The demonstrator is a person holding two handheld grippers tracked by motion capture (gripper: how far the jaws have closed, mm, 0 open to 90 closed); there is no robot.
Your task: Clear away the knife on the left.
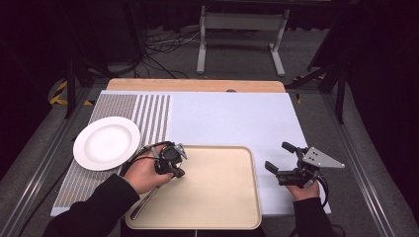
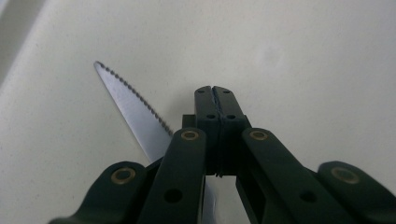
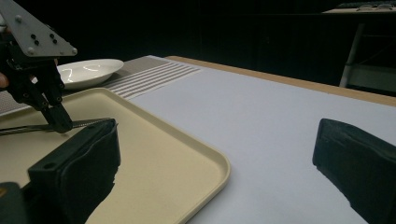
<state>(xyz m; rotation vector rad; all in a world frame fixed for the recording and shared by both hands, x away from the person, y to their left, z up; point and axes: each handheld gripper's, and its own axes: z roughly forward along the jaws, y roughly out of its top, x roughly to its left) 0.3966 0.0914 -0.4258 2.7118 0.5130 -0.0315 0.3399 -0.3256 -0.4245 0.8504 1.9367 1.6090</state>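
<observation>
While I look down from the high view, my left gripper (image 1: 177, 171) sits over the left part of the beige rectangular plastic tray (image 1: 222, 197), jaws pressed together on the serrated steel table knife (image 1: 146, 200), whose handle runs back from the jaws, under my left hand, toward the tray's near-left corner. My right gripper (image 1: 279, 157) rests off the tray's right edge on the white table mat (image 1: 232, 118), jaws spread, nothing between them. A round white ceramic plate (image 1: 106, 143) lies well left of the left jaws, on the grey striped placemat (image 1: 148, 113).

Left gripper view: left gripper (image 2: 215, 91) tips meet flush, no gap. The knife (image 2: 133, 109) blade sticks out left of the jaws and passes beneath them, serrated edge facing the jaws, tip pointing ahead over the tray (image 2: 303, 60) floor. I cannot tell from this view whether the pads bite the blade.

Right gripper view: right gripper (image 3: 215, 154) jaws wide apart, with mat (image 3: 261, 121) and the tray (image 3: 187, 144) corner between them. Beyond the left jaw, the left gripper (image 3: 58, 123) tips pinch the knife (image 3: 28, 128), held level just above the tray. The plate (image 3: 88, 70) lies farther off.
</observation>
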